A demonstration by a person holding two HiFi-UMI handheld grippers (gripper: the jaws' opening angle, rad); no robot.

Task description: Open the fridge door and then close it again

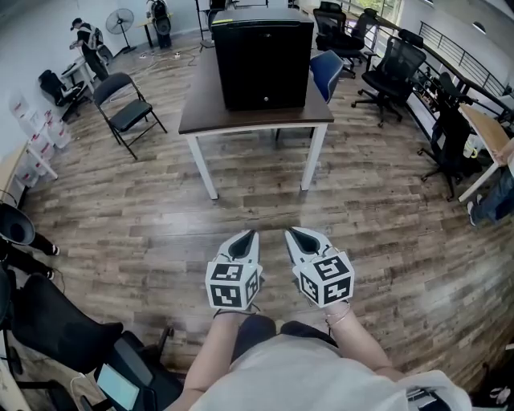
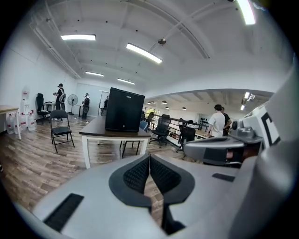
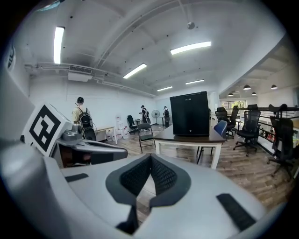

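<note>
Much closer to the fridge [image 1: 262, 60] first, left tongs [image 1: 250, 235] and right tongs [image 1: 291, 233] clenched empty, then release one beside its door edge.

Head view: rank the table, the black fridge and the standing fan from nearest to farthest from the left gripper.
1. Table, straight ahead of the left gripper, its front edge closest.
2. Fridge, standing on the table, set back from that front edge.
3. Fan, far back on the left, near the wall.
</note>
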